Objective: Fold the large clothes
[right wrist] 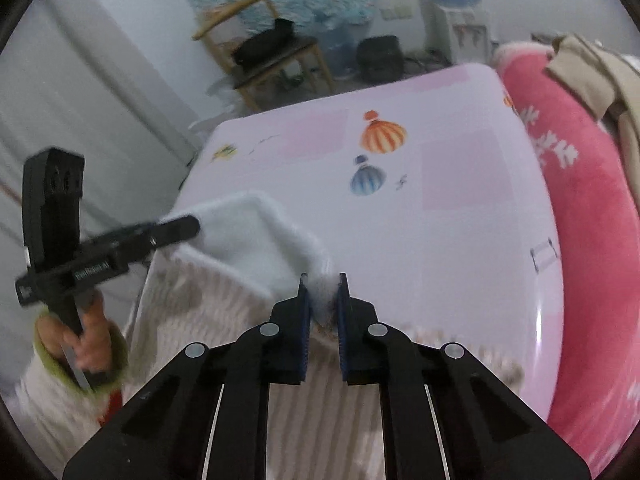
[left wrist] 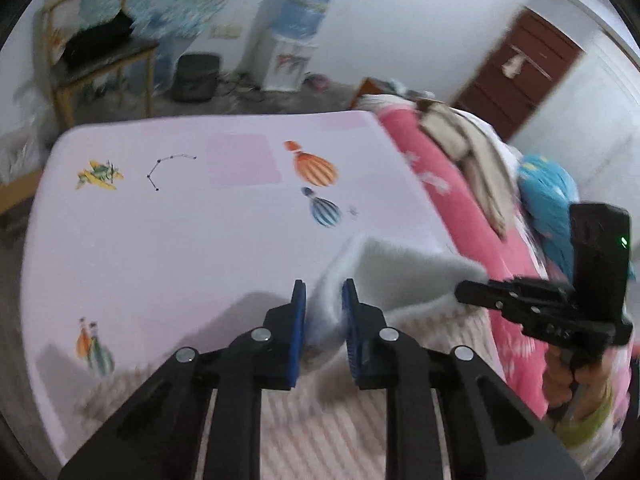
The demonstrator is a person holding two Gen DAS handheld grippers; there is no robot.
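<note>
Left wrist view: one garment (left wrist: 400,264) — a cream knit with a white fleecy inner face — lies at the near edge of one bed (left wrist: 180,220) covered in pale pink sheeting printed with balloons. Two grippers are present. The left gripper (left wrist: 324,300) has its jaws pinching a raised fold of the fleecy edge; the right gripper (left wrist: 476,288), held in a hand (left wrist: 576,376), meets the same edge further along, its jaws hidden side-on. Right wrist view: the right gripper (right wrist: 322,292) pinches the garment (right wrist: 240,240) hem between its blue pads, and the left gripper (right wrist: 188,226) grips the opposite corner. The lifted edge runs between the two grippers — the ribbed body hangs below it, toward the cameras. One pink blanket (left wrist: 440,184) lies alongside.
</note>
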